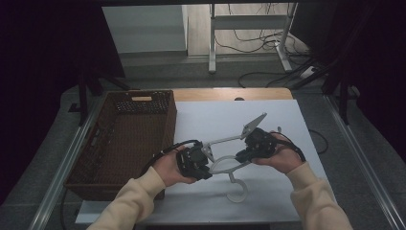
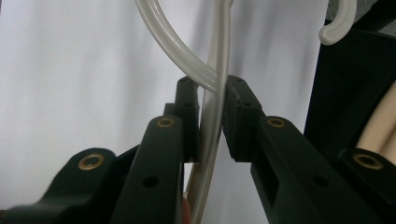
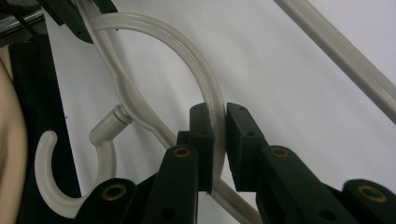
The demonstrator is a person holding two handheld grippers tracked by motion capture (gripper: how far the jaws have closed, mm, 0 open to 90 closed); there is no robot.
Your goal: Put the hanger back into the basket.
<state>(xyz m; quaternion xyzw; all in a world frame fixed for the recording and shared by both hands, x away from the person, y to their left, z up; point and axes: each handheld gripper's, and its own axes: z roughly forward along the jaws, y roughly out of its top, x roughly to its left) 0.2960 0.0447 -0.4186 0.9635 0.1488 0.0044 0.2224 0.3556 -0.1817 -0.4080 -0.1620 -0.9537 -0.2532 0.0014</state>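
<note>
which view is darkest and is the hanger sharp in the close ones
High view: darkest, its edges nearly black, light pooling on the white table. Left gripper view: the hanger in the left tool looks soft, with pale glare. Right gripper view: the hanger is crisper in the right tool.

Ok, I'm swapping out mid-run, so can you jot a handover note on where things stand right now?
Left gripper: jaws shut on the white hanger, on its curved part.
Right gripper: jaws shut on the same hanger, on the curve near the hook.
Hanger: held by both grippers over the white table sheet, with the hook pointing toward the person.
Wicker basket: at the table's left.
Done: hanger gripped by both.
Left: probably move it to the basket; that's a guess.
</note>
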